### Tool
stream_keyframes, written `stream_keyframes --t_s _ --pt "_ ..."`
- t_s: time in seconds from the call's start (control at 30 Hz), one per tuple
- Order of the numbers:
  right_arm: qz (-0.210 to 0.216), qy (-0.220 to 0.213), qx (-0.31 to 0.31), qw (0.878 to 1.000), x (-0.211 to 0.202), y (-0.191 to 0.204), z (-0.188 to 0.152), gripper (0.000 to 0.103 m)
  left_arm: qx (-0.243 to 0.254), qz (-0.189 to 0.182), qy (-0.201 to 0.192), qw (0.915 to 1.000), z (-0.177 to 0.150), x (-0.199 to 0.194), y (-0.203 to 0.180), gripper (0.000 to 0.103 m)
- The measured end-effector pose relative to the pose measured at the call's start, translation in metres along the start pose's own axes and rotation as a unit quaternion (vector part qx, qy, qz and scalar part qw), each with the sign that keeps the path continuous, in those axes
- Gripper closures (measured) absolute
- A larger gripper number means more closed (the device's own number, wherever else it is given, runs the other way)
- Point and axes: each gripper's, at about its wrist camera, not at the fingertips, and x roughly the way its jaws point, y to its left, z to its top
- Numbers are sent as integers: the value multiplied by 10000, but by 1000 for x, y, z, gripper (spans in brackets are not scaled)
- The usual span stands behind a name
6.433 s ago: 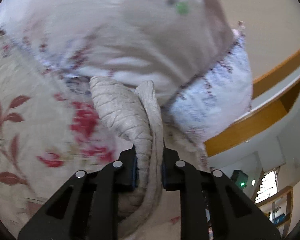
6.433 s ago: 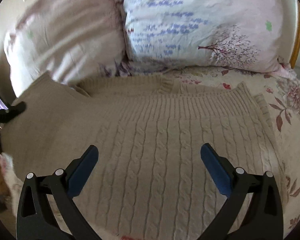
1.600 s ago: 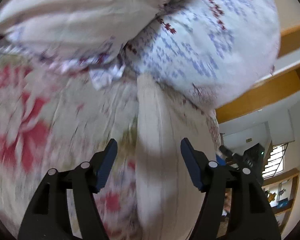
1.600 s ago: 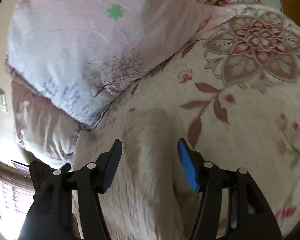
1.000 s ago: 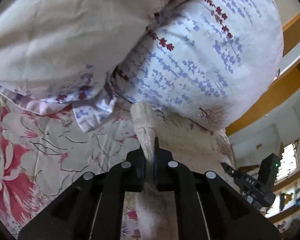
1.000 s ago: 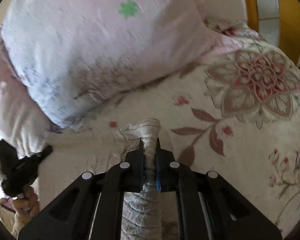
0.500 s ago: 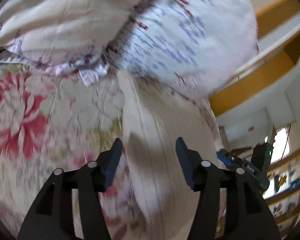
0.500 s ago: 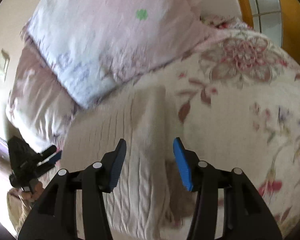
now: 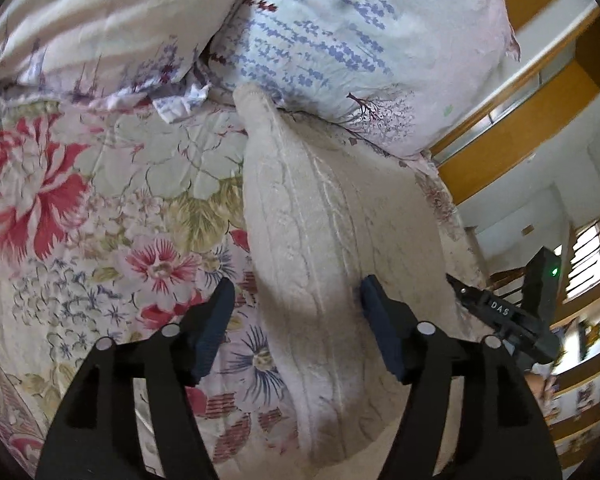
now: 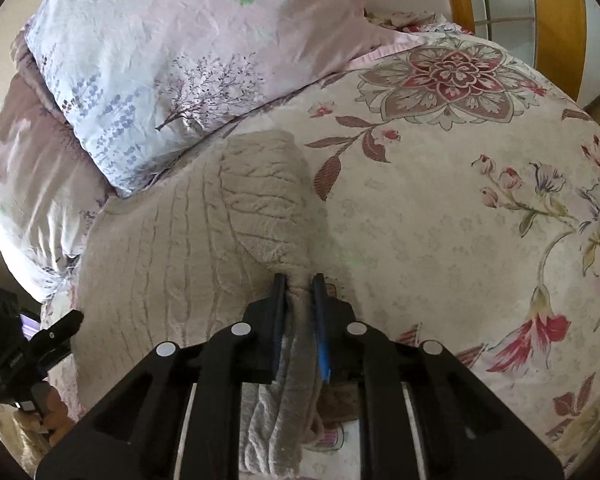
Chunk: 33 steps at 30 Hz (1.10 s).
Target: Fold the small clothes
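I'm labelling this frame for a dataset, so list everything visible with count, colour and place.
sweater: 1, beige cable-knit, flat on the bedspread below the pillows, one edge bunched in the right gripper.
pillows: 2, pale pink-and-white with lavender prints, side by side at the bed's head.
bedspread: 1, cream with red and pink flowers, under everything.
headboard: 1, orange-brown wood, behind the pillows.
left gripper: 1, black with blue pads, open, straddling the sweater's left edge.
right gripper: 1, black with blue pads, shut on the sweater's right edge.
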Motion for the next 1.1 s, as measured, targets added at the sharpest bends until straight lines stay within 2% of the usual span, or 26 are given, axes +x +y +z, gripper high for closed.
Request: stream_keyframes --t_s 0.03,0.1,0.13,0.17,0.2,0.27,0.33,0.43,0.67,0.8,0.83,0.97,1.1 --pt "103 -6 36 9999 -4 0 2 84 -70 -75 23 9999 1 -1 3 32" --pt "376 -26 199 9991 -13 -3 7 68 -142 -179 34 9997 3 -4 5 28" --pt "501 -38 292 9983 -16 -4 10 46 -132 -199 15 9997 3 -6 4 25" --pt "608 -62 382 9974 -19 -6 13 30 -86 -228 -2 9997 4 -7 3 22" --pt "765 -71 477 9959 -20 -8 18 28 -34 -254 -13 9997 5 -8 0 19" --pt "937 46 547 9941 -16 -9 25 27 82 -263 -56 9996 8 -7 -5 18" --pt "971 227 614 9931 -7 -10 32 27 265 -157 -32 9995 11 -3 -10 12" --pt "1065 446 594 9915 6 -10 39 27 456 3 44 9990 14 6 -16 12" --pt "1108 686 548 9900 26 -13 38 27 504 -1 342 9981 13 34 -23 12" --pt "1236 659 374 9894 27 -9 34 27 548 -5 349 9979 13 40 -24 10" --pt "1280 674 338 9889 28 -7 33 28 558 -2 349 9978 13 41 -25 10" --pt "1592 888 281 9828 36 -1 30 43 607 -10 335 9976 16 45 -27 9" --pt "1734 875 289 9805 39 0 29 47 547 -104 324 9979 20 46 -27 8"
